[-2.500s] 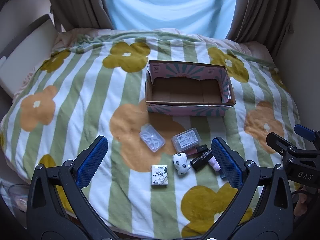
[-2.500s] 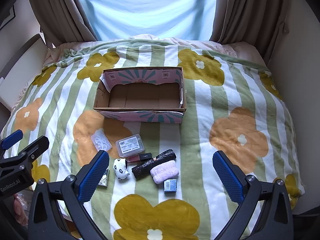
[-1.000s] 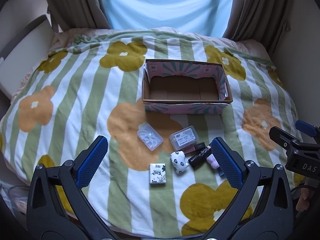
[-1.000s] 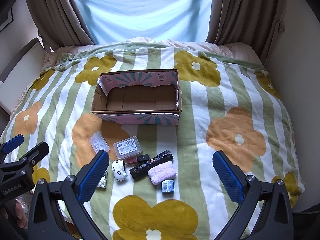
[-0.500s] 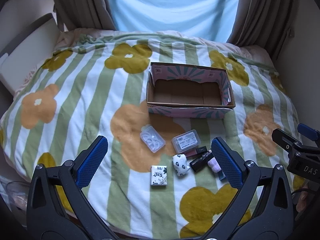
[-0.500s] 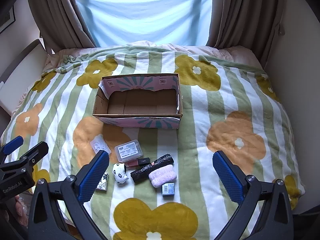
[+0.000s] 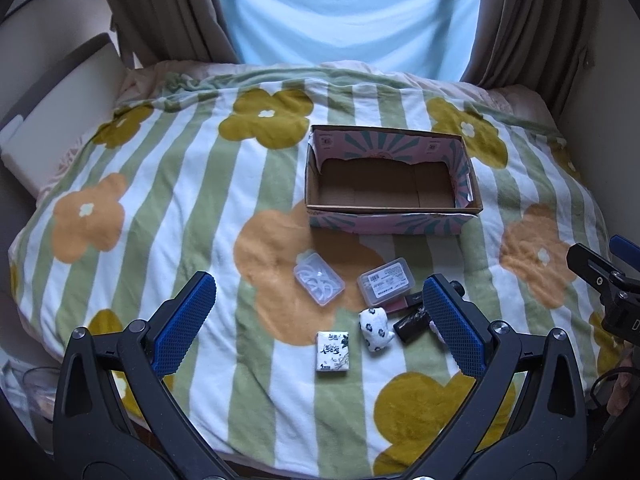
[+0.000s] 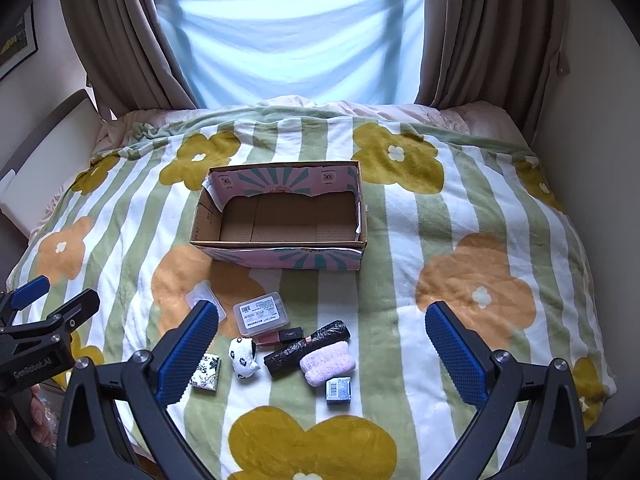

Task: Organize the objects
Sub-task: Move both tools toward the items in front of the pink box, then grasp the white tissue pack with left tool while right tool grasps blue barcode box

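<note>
Cardboard box point(image 8: 280, 216), pink and teal print outside, sits open and empty on the bed's flowered blanket point(image 8: 480, 216). Nothing sorted yet, by the look of it.

All loose items lie in a cluster just in front of the box: clear case of white rings point(image 7: 319, 283), labelled clear case point(image 8: 261, 314), dark-capped reddish tube point(image 8: 280, 336) touching that case's near edge, black crinkly roll point(image 8: 307, 348), pink fuzzy bundle point(image 8: 327, 363) against the roll, small blue-grey packet point(image 8: 338, 390), spotted white pouch point(image 8: 242, 357), printed tissue pack point(image 7: 332, 351).

Left gripper point(image 7: 316, 324) and right gripper point(image 8: 322, 354) both hover on the near side of the cluster, jaws spread wide, holding nothing.

Risks, as judged:
- Roll, bundle and tube touch; closing on one may drag a neighbour.
- Soft blanket gives under pressure; flat cases could tip or sink instead of seating between the pads.
- Box's near wall could catch a low carry.
- Both grippers close together; collision likely if they reach at once.

Writing: "GenRobot.AI" on left gripper body in the right wrist view; a partial "D" on right gripper body. Case label and tissue pack print too small to read.
</note>
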Motion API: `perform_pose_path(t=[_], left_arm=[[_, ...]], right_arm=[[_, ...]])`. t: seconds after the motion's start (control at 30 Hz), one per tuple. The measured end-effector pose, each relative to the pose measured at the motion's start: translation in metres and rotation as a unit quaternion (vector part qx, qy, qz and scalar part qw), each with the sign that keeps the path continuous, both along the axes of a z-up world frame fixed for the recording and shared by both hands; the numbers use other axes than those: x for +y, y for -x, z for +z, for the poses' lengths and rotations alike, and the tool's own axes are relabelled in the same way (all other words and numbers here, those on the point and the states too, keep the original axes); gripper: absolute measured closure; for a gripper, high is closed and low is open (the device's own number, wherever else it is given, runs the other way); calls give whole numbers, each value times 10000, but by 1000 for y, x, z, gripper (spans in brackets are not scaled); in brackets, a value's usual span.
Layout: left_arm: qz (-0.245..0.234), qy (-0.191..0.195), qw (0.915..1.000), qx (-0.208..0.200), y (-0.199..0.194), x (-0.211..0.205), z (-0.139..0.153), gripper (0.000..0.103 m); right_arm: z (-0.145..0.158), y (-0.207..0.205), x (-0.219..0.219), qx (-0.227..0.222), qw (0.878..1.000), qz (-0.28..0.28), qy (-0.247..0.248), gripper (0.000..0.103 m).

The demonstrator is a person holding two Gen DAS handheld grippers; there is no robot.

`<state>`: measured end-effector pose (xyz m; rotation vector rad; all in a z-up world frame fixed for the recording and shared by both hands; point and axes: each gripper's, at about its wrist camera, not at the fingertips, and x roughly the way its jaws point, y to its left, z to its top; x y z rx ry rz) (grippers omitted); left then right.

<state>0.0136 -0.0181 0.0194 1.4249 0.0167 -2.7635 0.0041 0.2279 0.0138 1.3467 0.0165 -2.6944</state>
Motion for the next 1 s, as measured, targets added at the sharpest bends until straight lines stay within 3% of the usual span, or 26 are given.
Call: perform_pose_path(t=[0.2, 0.33, 0.67, 0.83, 1.0], left_arm=[[33, -68, 9996, -271, -4, -7, -25, 0], [-7, -100, 9986, -527, -8, -4, -55, 0], [-334, -71, 9929, -1143, -13, 17, -164, 4], [-308, -165, 9899, -1371, -11, 19, -212, 6], [-261, -129, 9877, -1535, -5, 21, -254, 16]], right_arm=[[-14, -5, 7, 86, 9999, 90, 12, 0], [-40, -8, 11, -25, 9998, 166, -61, 0], [-151, -14, 17, -786, 9962, 251, -281, 1], [-196, -13, 17, -1050, 9935, 247, -355, 9], [-235, -8, 17, -1203, 9912, 252, -488, 16]])
